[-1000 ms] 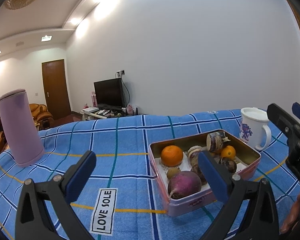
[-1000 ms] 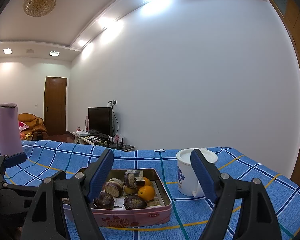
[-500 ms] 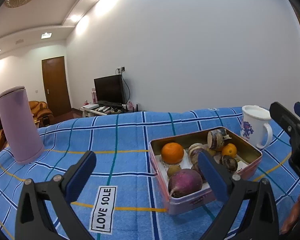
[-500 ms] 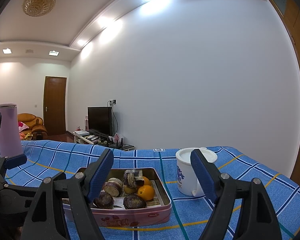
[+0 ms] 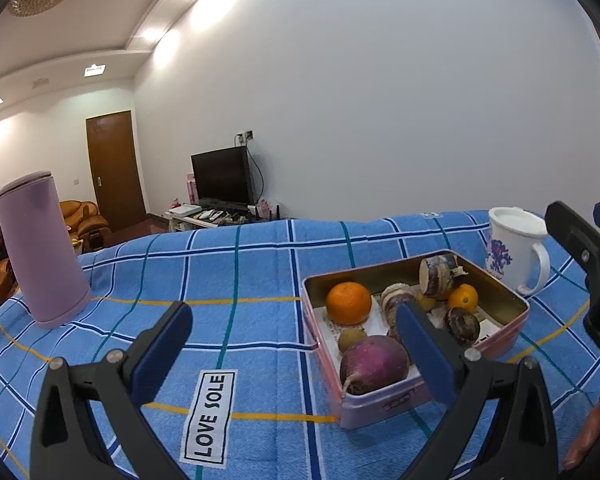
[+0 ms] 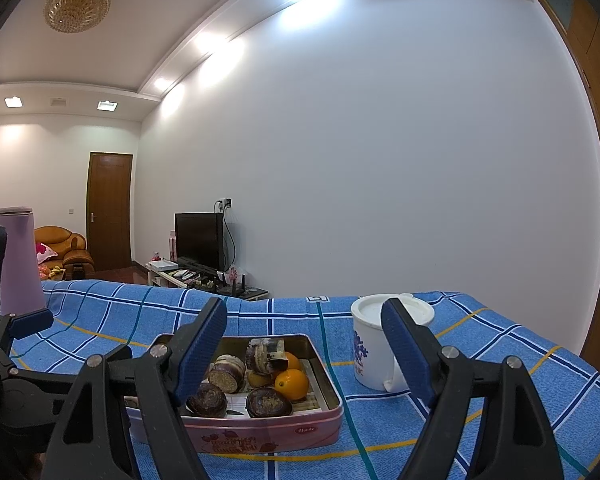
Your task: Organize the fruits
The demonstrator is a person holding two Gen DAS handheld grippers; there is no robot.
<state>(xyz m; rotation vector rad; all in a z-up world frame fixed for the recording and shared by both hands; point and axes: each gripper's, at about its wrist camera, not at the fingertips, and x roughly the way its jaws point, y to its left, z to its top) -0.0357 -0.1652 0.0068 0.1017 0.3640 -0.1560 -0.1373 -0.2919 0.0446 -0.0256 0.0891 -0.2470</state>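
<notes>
A pink tin (image 5: 380, 408) sits on the blue checked cloth. In it lie a large orange (image 5: 348, 303), a purple radish (image 5: 374, 364), a small orange (image 5: 463, 298) and several dark, cut-looking fruits (image 5: 462, 320). My left gripper (image 5: 294, 344) is open, low over the cloth, its right finger in front of the tin's near left side. My right gripper (image 6: 304, 340) is open too, held level just short of the tin (image 6: 260, 432), with nothing between its fingers. From this side the small orange (image 6: 291, 384) is at the tin's right.
A white lidded mug (image 5: 514, 250) with a blue print stands right behind the tin, also seen as the mug (image 6: 370, 352) behind my right finger. A tall lilac flask (image 5: 40, 248) stands at the far left. A "LOVE SOLE" label (image 5: 210, 416) marks the cloth.
</notes>
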